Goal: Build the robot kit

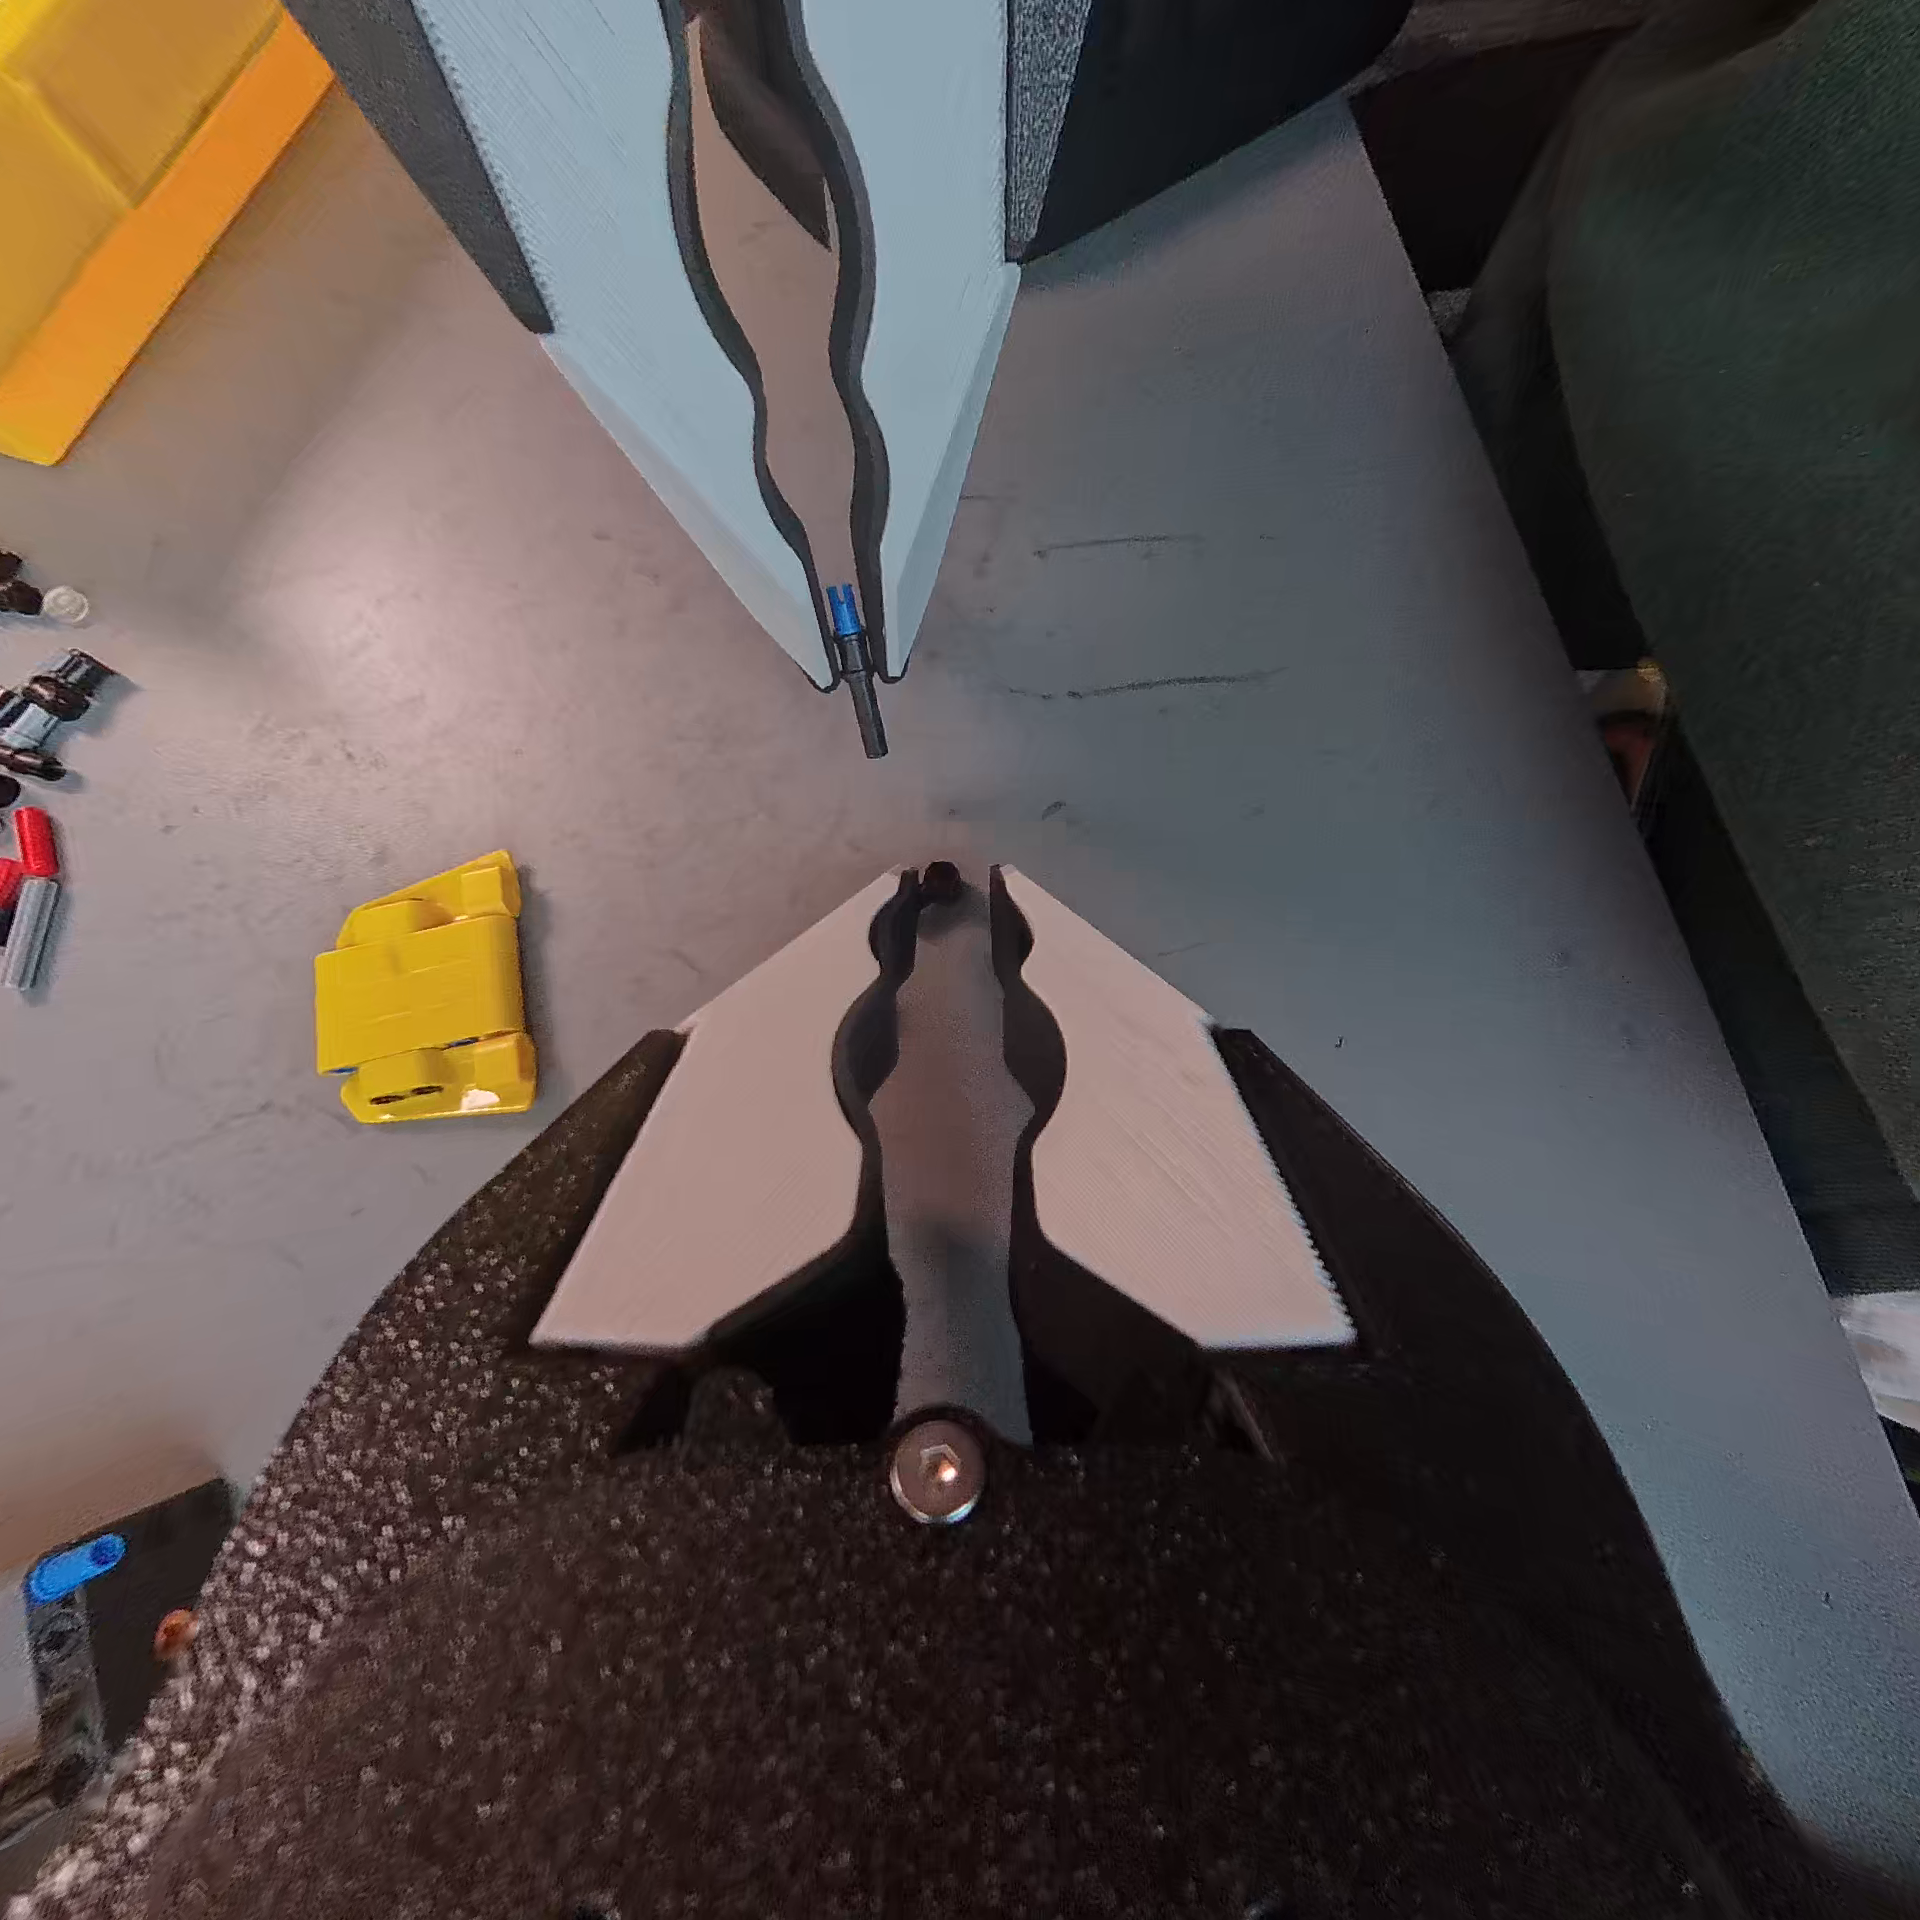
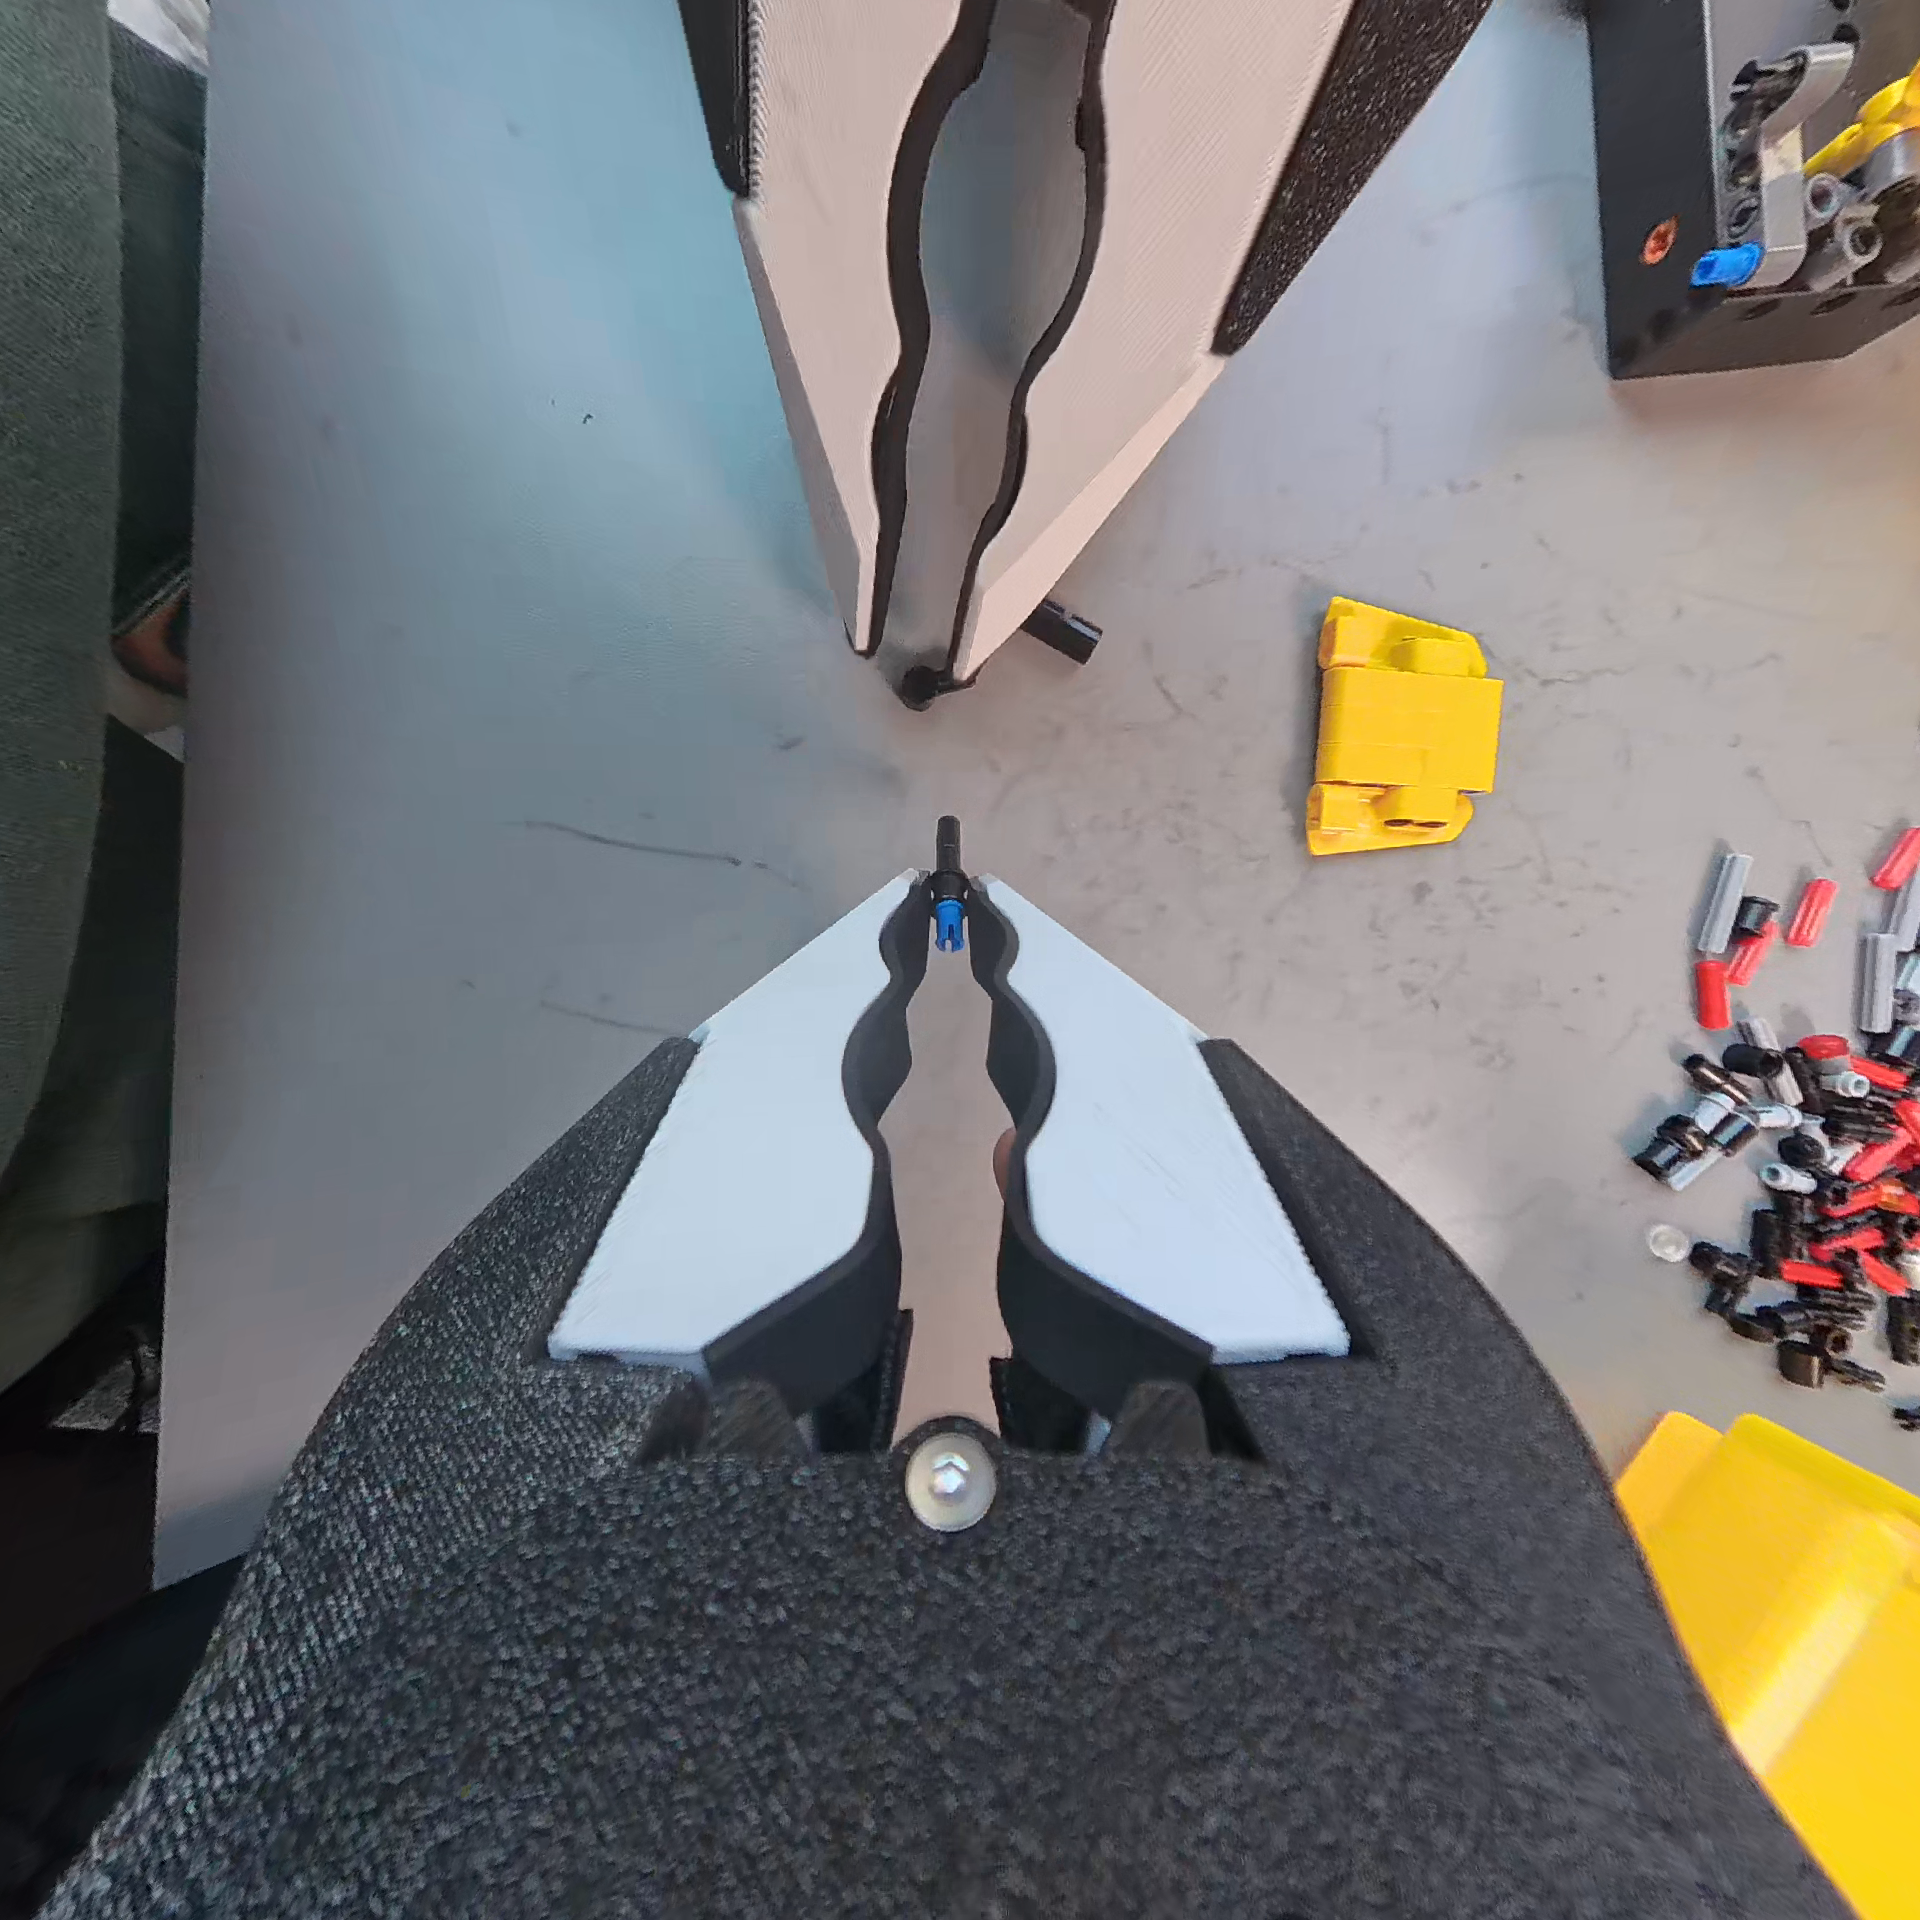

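Note:
My left gripper [image 1: 948,878], with pale pink fingers, is closed on a small dark round piece [image 1: 942,879] at its tips, just above the grey table [image 1: 1247,644]. My right gripper [image 2: 948,883], with light blue fingers, is shut on a blue-and-black pin [image 2: 947,902] whose black end sticks out forward. The two grippers face each other tip to tip with a short gap between them. The right gripper [image 1: 858,675] and its pin [image 1: 850,644] also show in the left wrist view. The left gripper [image 2: 914,665] also shows in the right wrist view. A black stub [image 2: 1062,630] shows beside its finger.
A yellow brick assembly [image 2: 1403,727] lies on the table to one side. Beyond it is a pile of small red, black and grey parts [image 2: 1818,1164]. A black fixture block holding a part-built model [image 2: 1756,229] and a yellow bin [image 2: 1808,1662] stand nearby. Dark green fabric [image 2: 62,520] lies past the table edge. Some 5 cm of space lies between my two pairs of fingers.

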`<action>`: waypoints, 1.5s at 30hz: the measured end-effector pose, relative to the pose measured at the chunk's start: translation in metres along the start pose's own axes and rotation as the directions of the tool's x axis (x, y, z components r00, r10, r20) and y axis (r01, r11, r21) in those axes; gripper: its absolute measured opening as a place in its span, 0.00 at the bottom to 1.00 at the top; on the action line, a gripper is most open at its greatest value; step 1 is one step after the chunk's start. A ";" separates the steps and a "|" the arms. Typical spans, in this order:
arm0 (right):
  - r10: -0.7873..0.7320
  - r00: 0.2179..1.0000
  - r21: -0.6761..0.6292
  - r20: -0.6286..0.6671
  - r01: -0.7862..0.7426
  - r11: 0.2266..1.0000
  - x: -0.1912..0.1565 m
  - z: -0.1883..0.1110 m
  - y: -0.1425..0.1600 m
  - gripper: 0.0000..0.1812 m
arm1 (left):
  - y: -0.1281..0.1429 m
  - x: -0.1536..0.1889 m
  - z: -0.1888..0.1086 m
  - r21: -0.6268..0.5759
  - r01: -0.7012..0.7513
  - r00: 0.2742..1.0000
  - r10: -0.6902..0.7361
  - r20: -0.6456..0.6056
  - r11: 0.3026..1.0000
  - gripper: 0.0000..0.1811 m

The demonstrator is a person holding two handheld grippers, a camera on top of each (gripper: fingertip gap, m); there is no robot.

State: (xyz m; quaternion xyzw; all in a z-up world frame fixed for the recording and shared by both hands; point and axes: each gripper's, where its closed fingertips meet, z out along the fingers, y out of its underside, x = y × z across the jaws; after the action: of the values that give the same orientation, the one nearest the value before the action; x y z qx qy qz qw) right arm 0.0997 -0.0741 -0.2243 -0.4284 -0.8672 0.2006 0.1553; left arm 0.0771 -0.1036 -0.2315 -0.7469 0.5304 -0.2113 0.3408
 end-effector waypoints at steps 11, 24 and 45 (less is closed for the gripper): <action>0.036 0.999 0.073 -0.014 -0.035 0.997 -0.005 -0.003 0.001 0.03 | 0.005 -0.007 0.008 -0.043 -0.051 0.997 0.053 0.055 0.998 0.06; 0.045 0.998 0.107 -0.046 -0.039 0.993 0.001 -0.010 -0.006 0.03 | -0.014 -0.017 0.009 -0.004 0.024 0.989 -0.023 0.149 1.000 0.11; 0.312 0.948 0.741 0.062 -0.253 0.622 0.017 -0.076 -0.072 0.04 | -0.082 -0.018 -0.049 0.534 0.190 0.980 -0.194 -0.049 0.824 0.01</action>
State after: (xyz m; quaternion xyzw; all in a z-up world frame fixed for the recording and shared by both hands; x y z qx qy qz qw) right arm 0.0746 -0.0841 -0.1221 -0.4659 -0.6261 0.5410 0.3134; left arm 0.0909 -0.0837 -0.1374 -0.6723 0.3712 -0.3813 0.5146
